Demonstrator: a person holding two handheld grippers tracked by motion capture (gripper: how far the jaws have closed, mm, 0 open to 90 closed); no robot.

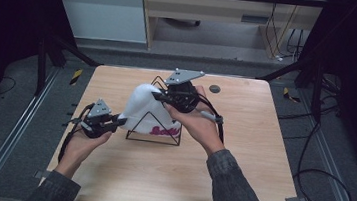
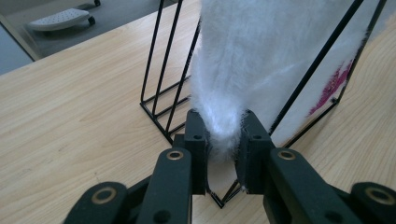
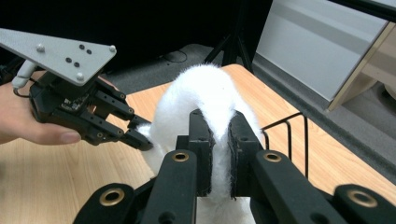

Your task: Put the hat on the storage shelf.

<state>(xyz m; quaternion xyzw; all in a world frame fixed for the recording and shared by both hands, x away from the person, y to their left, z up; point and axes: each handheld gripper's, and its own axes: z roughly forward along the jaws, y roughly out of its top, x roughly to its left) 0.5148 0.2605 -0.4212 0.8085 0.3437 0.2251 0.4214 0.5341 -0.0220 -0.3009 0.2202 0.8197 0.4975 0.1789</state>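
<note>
On the left side of the wooden table (image 1: 123,180), the left gripper (image 1: 116,120) has its jaws clamped on the lower edge of a white fluffy hat (image 1: 143,106); in the left gripper view the fleece (image 2: 261,60) bulges out between the two pads, so the hold looks firm. That pinch seems meant to anchor the brim low and keep the fabric stretched while the other hand works from above. In the middle stands a black wire rack (image 1: 155,134), triangular in outline, and the hat sits draped over and partly inside it, a pink print (image 1: 161,129) showing near the bottom bar. The rack holds nothing else that I can make out. To the right and higher, the right gripper (image 1: 159,96) is closed on the crown of the hat, its pads sunk into the pile in the right gripper view (image 3: 205,93). With one grip low and one grip high, the person appears to be either seating the hat on the rack or lifting it clear; which one I cannot tell
</note>
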